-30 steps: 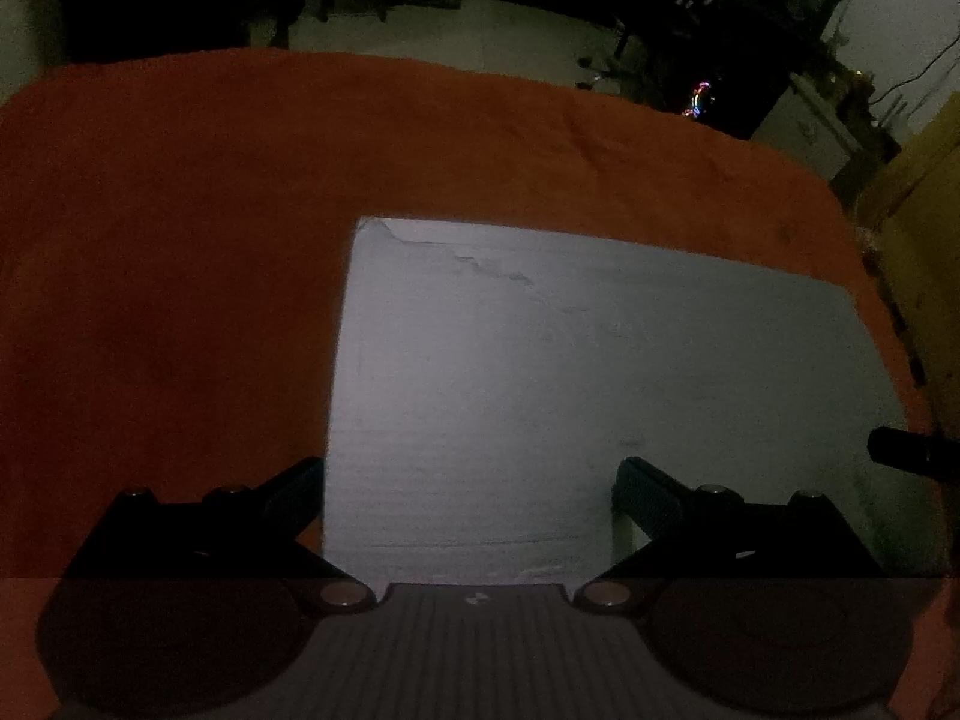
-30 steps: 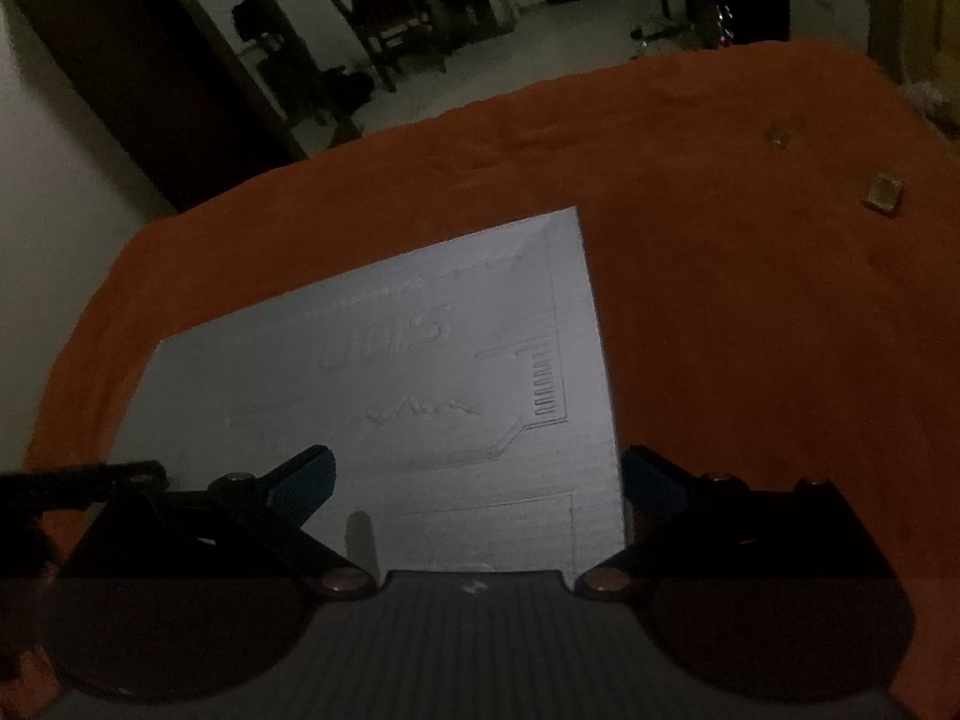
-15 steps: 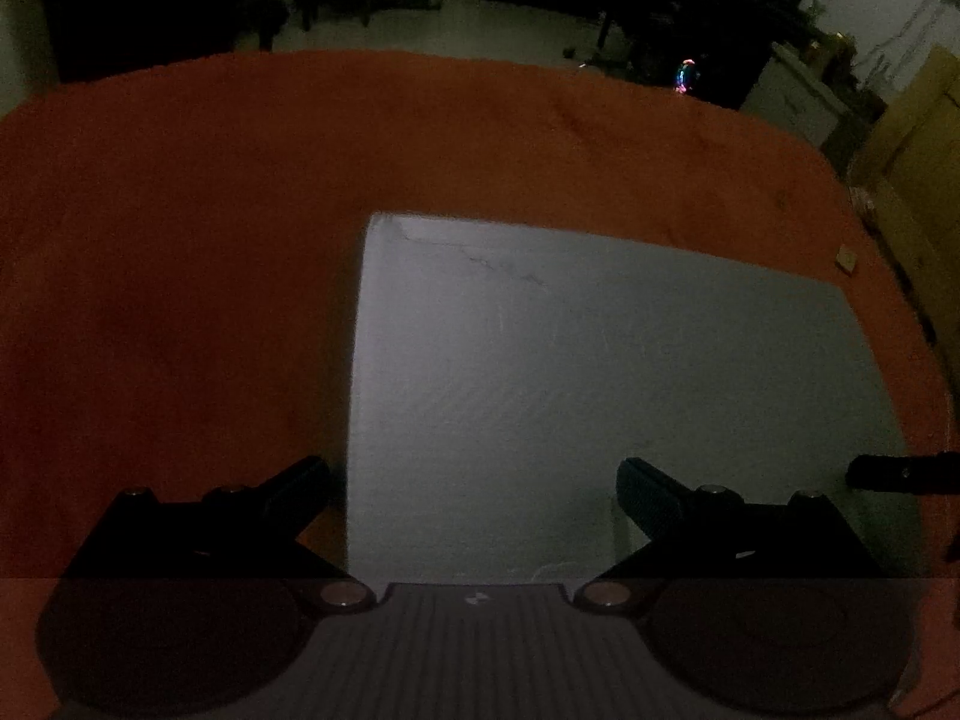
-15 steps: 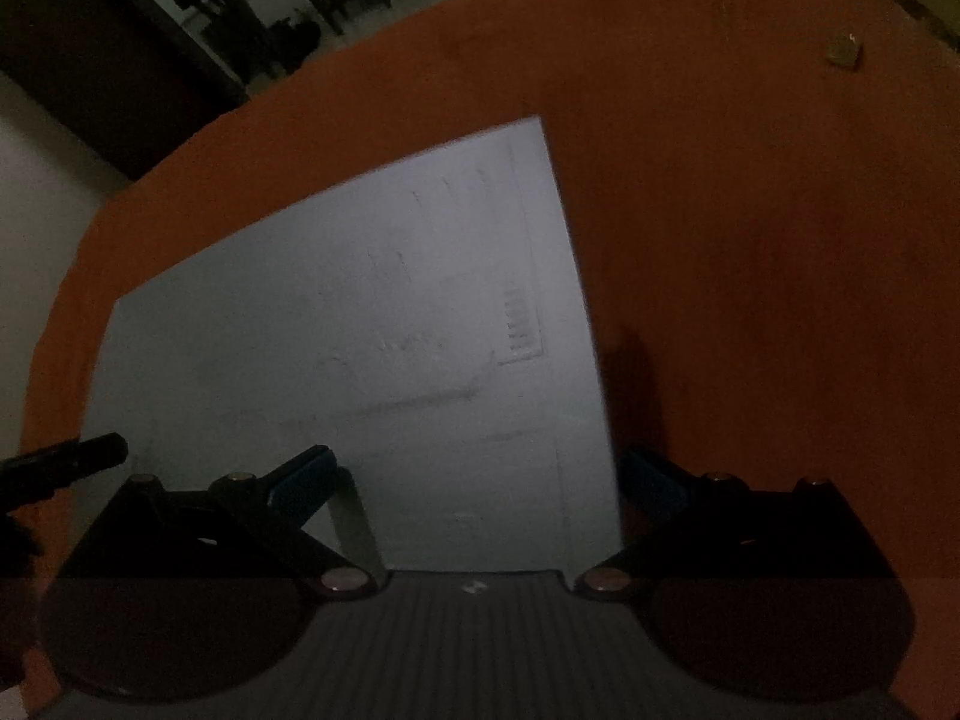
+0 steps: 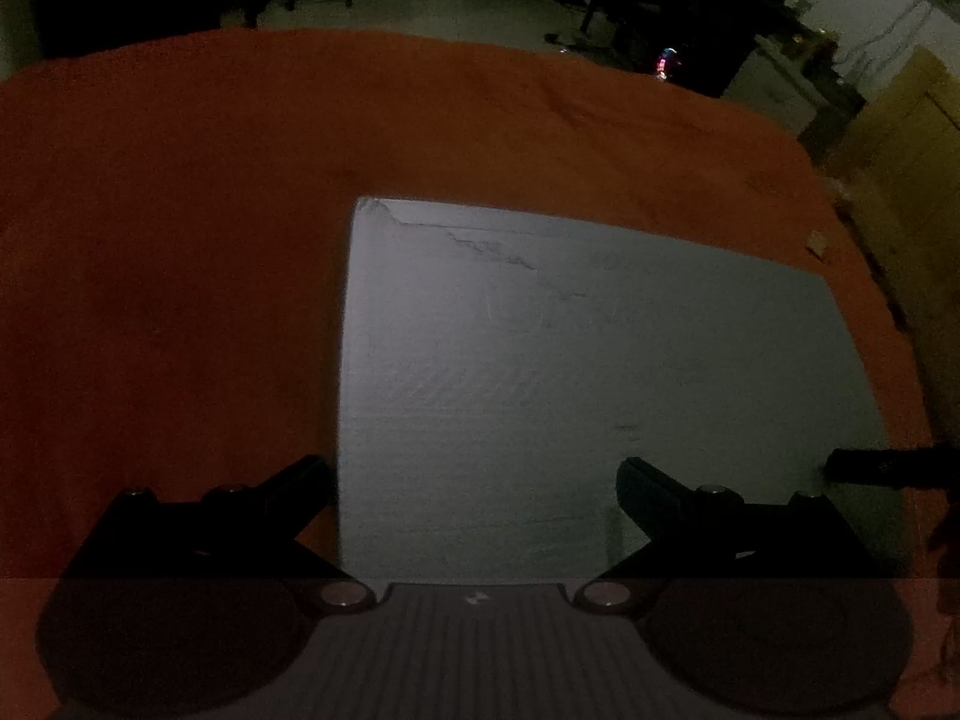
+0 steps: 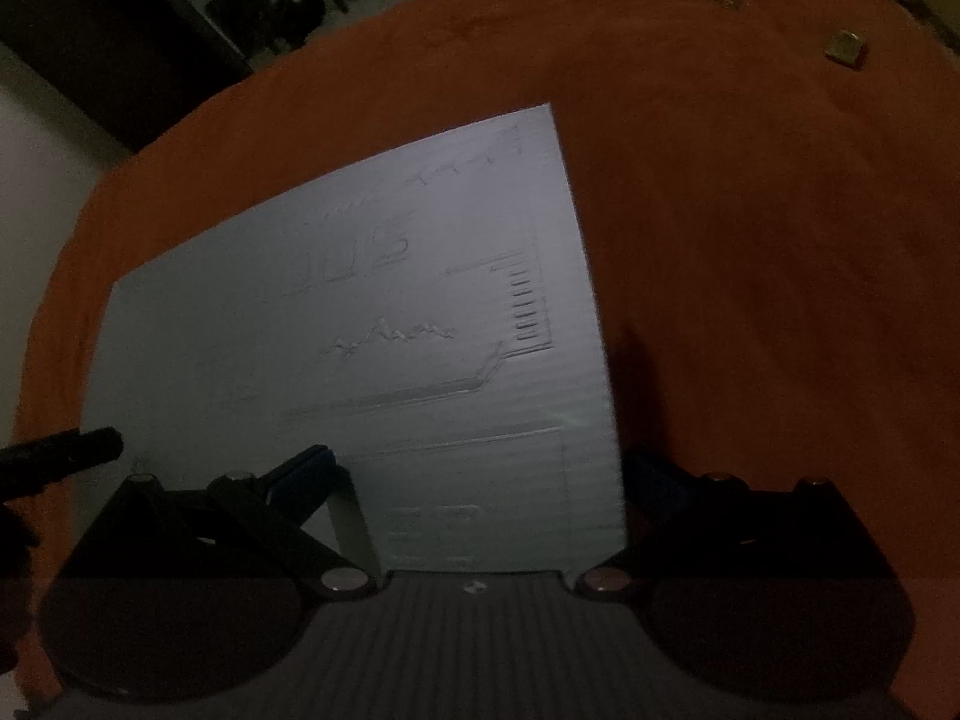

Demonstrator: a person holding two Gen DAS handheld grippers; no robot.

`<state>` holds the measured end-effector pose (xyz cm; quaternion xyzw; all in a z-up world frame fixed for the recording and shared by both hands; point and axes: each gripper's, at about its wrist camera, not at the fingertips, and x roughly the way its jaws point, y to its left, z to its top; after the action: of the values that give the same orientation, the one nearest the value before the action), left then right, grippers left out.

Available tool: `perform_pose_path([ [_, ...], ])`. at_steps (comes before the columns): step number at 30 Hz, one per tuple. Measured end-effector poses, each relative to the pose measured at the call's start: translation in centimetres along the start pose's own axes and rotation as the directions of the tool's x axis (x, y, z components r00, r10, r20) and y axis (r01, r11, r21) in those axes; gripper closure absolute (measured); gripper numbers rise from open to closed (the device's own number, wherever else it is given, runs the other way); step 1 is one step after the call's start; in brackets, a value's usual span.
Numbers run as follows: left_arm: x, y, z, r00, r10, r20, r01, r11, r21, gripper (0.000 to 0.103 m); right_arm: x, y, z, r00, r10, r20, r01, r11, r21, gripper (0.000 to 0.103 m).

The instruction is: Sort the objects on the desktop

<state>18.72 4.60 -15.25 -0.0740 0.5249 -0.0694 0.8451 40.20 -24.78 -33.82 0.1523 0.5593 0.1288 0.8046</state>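
Board (image 5: 576, 372) between wide, empty claws (image 5: 474, 474)

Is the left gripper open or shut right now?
Open: the left gripper has its jaws spread wide above the grey board, gripping nothing.

The left gripper (image 5: 474, 480) is hovering with its fingers (image 5: 300, 480) spread wide, one over the orange cloth (image 5: 180, 240) covering the counter and the other over a pale grey flat board (image 5: 570, 372) that is lying on that cloth. A small tan object (image 5: 817, 243) is sitting on the cloth just beyond the board's far right corner, and a dark finger of the right gripper (image 5: 888, 465) is reaching in from the right edge over the board's near right corner. The room behind is lying in dim light.
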Motion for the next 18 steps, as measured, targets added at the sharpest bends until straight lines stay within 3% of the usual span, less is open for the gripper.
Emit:
perform_pose_path([
  [12,-2.5,0.3,-2.2,0.995,-0.056,-0.085,0.058,0.998,0.019,0.001,-0.5,1.6,0.7,0.998,-0.027,-0.06,0.027,1.0,0.01,0.0],
  [18,-2.7,-0.2,-3.0,0.993,-0.045,-0.11,0.053,0.996,0.068,0.001,0.4,1.6,1.3,0.993,-0.037,-0.109,0.039,0.999,0.021,0.0],
])
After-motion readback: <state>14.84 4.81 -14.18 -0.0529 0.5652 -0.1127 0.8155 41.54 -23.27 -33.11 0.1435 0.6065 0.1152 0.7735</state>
